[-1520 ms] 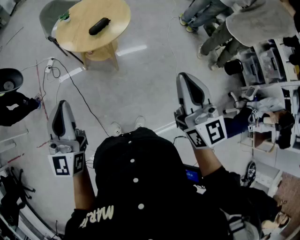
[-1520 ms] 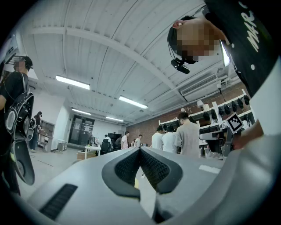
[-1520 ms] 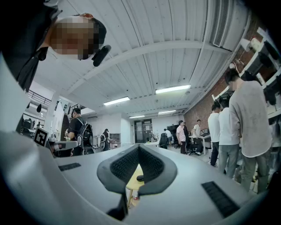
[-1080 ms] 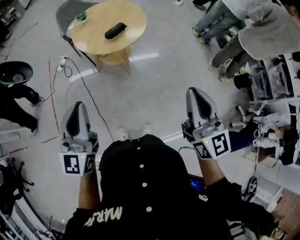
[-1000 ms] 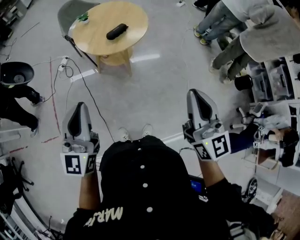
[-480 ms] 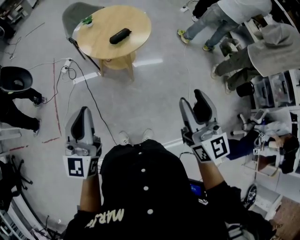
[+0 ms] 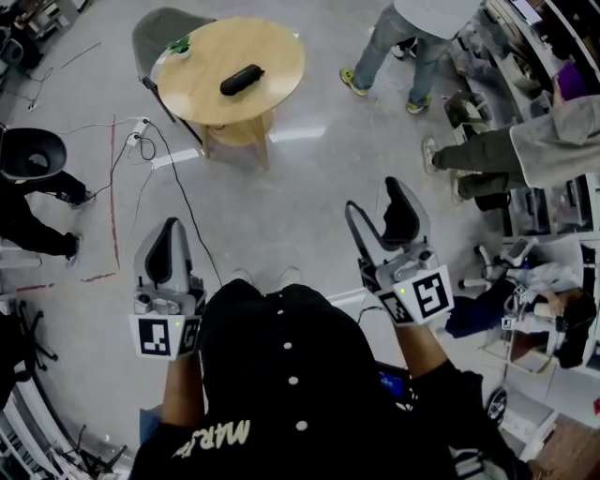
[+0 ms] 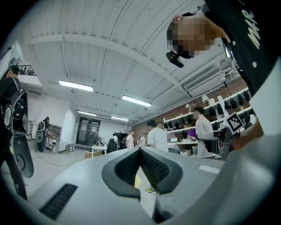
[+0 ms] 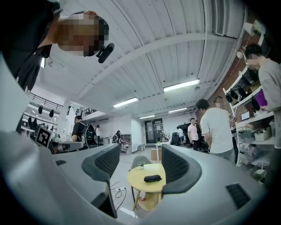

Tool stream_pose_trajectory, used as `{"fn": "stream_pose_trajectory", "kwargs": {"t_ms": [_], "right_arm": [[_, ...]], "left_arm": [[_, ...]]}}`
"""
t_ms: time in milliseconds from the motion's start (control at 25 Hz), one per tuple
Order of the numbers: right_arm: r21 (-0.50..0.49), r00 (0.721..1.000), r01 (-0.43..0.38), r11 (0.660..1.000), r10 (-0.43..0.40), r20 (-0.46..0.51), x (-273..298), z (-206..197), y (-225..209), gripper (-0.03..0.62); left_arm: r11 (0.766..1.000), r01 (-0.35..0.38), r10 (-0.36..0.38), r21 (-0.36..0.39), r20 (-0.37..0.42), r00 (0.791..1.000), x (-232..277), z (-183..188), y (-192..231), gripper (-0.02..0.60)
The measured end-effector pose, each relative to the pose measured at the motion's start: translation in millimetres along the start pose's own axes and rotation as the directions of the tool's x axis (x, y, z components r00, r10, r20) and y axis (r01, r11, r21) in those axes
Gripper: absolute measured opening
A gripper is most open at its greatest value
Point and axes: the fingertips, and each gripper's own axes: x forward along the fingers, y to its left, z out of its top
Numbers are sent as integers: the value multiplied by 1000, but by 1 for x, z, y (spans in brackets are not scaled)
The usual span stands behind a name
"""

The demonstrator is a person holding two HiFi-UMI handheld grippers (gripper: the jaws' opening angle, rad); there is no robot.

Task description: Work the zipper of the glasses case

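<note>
The black glasses case (image 7: 241, 80) lies zipped on a round wooden table (image 7: 202, 61) far ahead, out of reach of both grippers. In the right gripper view the glasses case (image 9: 152, 178) shows on the table (image 9: 138, 178) between the jaws, at a distance. My right gripper (image 7: 377, 202) is held level over the floor. Its jaws have just been opening and now stand wide, with nothing between them. My left gripper (image 7: 172, 234) is held at the left with its pads (image 8: 149, 165) pressed together, empty.
A grey chair (image 7: 155, 23) stands behind the table, and a small green plant (image 7: 180, 44) sits on the table's far edge. Cables and a power strip (image 7: 141, 127) lie on the floor at the left. People (image 7: 412, 28) stand at the upper right near shelves (image 7: 562, 202).
The right gripper's jaws have gone from shut to wide open. Both grippers have shifted slightly towards the table, and the people at the upper right have walked on.
</note>
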Motion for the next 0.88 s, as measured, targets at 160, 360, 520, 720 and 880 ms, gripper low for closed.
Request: {"fn": "stream_pose_trajectory", "kwargs": {"t_ms": [160,360,520,720,880], "right_arm": [[0,1000,-13,1000,13,0,5,-2,-14,282],[7,1000,-8,1000,8,-8,21,-9,-30,281],[5,1000,4,1000,-4,-19,44,-19,-47,279],[-4,999,27,1000,-27,-19,90,-24,-75,275],[-8,999,42,999,-42,-15,142,-26,-97,273]], "left_arm": [[999,-23,23,-33,5,1000,7,-5,-11,3],[999,-24,24,-39,-10,1000,26,-18,-4,3],[1000,-9,9,-4,-42,999,52,-38,13,3],[1000,6,-6,-3,-26,1000,111,-45,42,3],[1000,27,-27,3,-20,999,163,-48,72,3]]}}
